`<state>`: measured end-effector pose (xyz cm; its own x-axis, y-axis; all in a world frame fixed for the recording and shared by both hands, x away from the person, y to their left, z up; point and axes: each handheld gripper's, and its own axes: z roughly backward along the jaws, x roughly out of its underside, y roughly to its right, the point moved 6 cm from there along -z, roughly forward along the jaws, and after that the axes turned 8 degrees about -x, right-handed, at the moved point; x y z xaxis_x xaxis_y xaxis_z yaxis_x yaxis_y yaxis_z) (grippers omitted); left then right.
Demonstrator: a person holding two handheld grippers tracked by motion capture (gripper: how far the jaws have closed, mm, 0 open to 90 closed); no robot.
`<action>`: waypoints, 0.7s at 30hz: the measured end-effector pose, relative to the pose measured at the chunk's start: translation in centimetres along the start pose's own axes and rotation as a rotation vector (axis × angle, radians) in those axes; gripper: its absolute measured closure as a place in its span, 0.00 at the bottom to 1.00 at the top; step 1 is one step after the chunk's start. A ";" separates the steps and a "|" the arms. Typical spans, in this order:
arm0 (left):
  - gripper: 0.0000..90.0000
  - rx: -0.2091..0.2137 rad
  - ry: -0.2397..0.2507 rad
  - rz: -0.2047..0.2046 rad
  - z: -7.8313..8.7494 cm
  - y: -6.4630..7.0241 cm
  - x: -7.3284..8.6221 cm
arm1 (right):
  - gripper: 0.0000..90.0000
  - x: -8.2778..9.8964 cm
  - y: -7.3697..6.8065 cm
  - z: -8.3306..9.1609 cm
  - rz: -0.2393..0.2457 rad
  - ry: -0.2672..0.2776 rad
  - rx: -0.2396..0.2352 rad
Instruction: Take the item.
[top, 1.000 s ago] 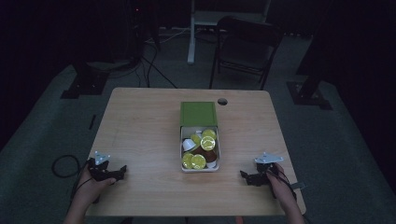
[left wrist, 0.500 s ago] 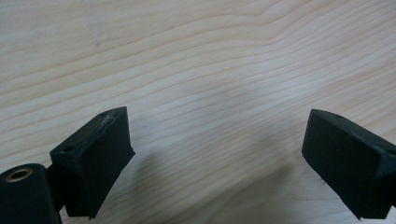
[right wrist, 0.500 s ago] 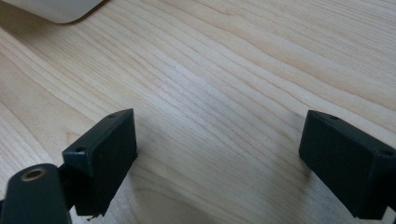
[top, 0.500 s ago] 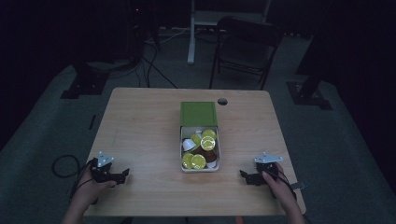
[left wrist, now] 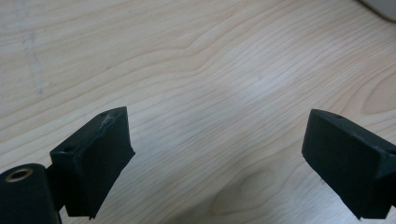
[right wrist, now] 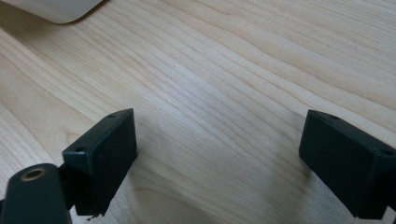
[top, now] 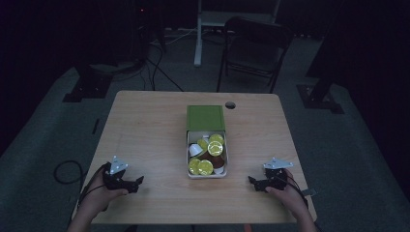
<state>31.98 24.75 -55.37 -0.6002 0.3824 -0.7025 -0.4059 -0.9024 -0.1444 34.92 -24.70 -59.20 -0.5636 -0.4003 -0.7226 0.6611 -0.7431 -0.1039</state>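
Box of capsules, long axis front-to-back, green lid at far end

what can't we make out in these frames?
- Capsules in the white box, high view: too small and dim to count; lower layers hidden by upper ones.
- Under the green lid: covered.
- Box corner, right gripper view: cut off by the top edge.
- Left tool and right tool: open, empty.
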 end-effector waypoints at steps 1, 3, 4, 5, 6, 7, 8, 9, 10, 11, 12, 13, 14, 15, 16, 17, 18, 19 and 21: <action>0.10 0.006 0.001 -0.007 0.1 0.3 -0.1 | 0.12 0.0 0.0 0.0 0.000 0.000 0.000; 0.10 0.021 0.009 -0.018 0.1 0.9 -0.4 | 0.12 0.0 0.0 0.0 0.000 0.000 0.000; 0.10 0.031 0.013 -0.023 0.2 1.3 -0.5 | 0.12 0.0 0.0 0.0 0.000 0.000 0.000; 0.10 0.039 0.017 -0.028 0.2 1.6 -0.6 | 0.12 0.0 0.0 0.0 0.000 0.000 0.000; 0.10 0.042 0.020 -0.040 0.3 1.9 -0.8 | 0.12 0.0 0.0 0.0 0.000 0.000 0.000; 0.10 0.047 0.023 -0.045 0.3 2.2 -0.9 | 0.12 0.0 0.0 0.0 0.000 0.000 0.000; 0.10 0.055 0.023 -0.052 0.4 2.5 -1.0 | 0.12 0.0 0.0 0.0 0.000 0.000 0.000; 0.10 0.062 0.027 -0.062 0.4 2.9 -1.1 | 0.12 0.0 0.0 0.0 0.000 0.000 0.000; 0.10 0.068 0.028 -0.071 0.4 3.2 -1.2 | 0.12 0.0 0.0 0.0 0.000 0.000 0.000; 0.10 0.073 0.034 -0.078 0.4 3.5 -1.3 | 0.12 0.0 0.0 0.0 0.000 0.000 0.000; 0.10 0.081 0.039 -0.086 0.5 3.8 -1.5 | 0.12 0.0 0.0 0.0 0.000 0.000 0.000; 0.10 0.083 0.036 -0.095 0.6 4.0 -1.5 | 0.12 0.0 0.0 0.0 0.000 0.000 0.000; 0.10 0.087 0.046 -0.103 0.6 4.3 -1.7 | 0.12 0.0 0.0 0.0 0.000 0.000 0.000; 0.10 0.091 0.051 -0.106 0.6 4.5 -1.8 | 0.12 0.0 0.0 0.0 0.000 0.000 0.000; 0.10 0.105 0.053 -0.106 0.7 4.8 -2.0 | 0.12 0.0 0.0 0.0 -0.001 -0.001 0.000; 0.10 0.113 0.050 -0.109 0.8 5.0 -2.0 | 0.12 0.0 0.0 0.0 0.000 -0.001 0.000; 0.10 0.121 0.055 -0.120 0.8 5.4 -2.2 | 0.12 0.0 0.0 0.0 0.000 -0.001 0.000; 0.10 0.123 0.061 -0.123 0.8 5.6 -2.3 | 0.12 0.0 0.0 0.0 0.001 0.000 0.000; 0.10 0.138 0.069 -0.143 1.0 6.2 -2.6 | 0.12 0.0 0.0 0.0 0.001 0.000 0.000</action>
<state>30.29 18.33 -53.78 -0.4830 0.4859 -0.7284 -0.5771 -0.8023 -0.1525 34.92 -24.71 -59.20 -0.5633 -0.4011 -0.7224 0.6613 -0.7430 -0.1030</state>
